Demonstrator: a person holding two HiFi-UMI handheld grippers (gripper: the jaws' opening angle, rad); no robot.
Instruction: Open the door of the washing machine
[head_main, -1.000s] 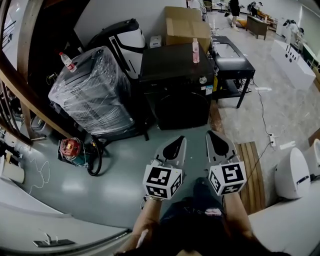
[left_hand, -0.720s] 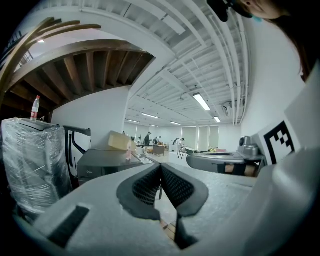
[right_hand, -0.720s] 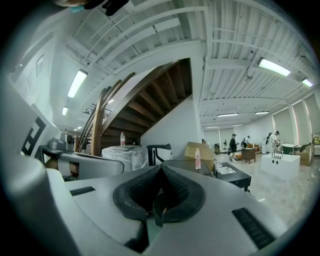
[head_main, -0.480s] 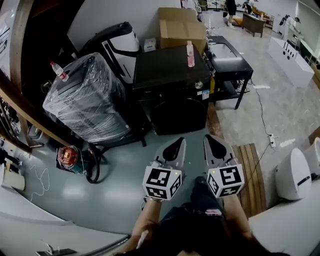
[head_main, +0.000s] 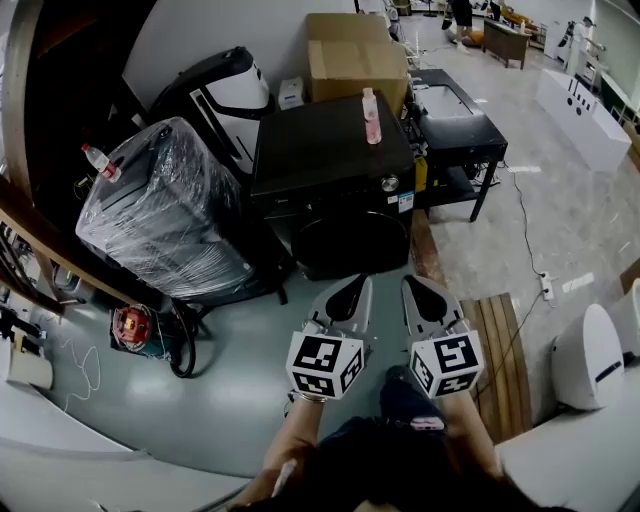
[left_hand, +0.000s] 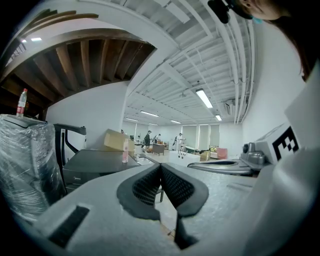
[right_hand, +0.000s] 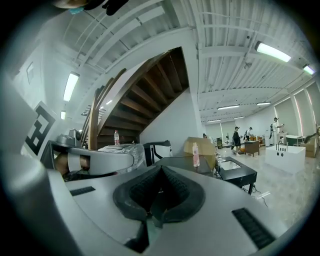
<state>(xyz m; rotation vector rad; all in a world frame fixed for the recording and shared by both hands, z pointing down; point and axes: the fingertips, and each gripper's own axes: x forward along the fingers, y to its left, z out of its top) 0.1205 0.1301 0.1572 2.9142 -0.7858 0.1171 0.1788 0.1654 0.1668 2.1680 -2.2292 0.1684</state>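
The black washing machine (head_main: 330, 160) stands ahead on the floor, its round dark door (head_main: 348, 245) shut and facing me. A pink bottle (head_main: 371, 115) stands on its top. My left gripper (head_main: 353, 284) and right gripper (head_main: 414, 285) are held side by side a short way in front of the door, touching nothing. Both are shut with nothing between the pads. In the left gripper view the left gripper (left_hand: 160, 167) points level past the machine (left_hand: 95, 162). The right gripper view shows the right gripper (right_hand: 161, 172) with the machine (right_hand: 182, 162) just beyond it.
A plastic-wrapped appliance (head_main: 165, 205) with a bottle (head_main: 97, 162) on it stands left of the machine. A cardboard box (head_main: 355, 55) is behind, a black table (head_main: 455, 125) to the right. A slatted wooden board (head_main: 500, 340) lies at right; a hose and red item (head_main: 135, 325) at left.
Both grippers have moved forward together, and the washing machine now stands nearer in the head view. The jaws stayed shut.
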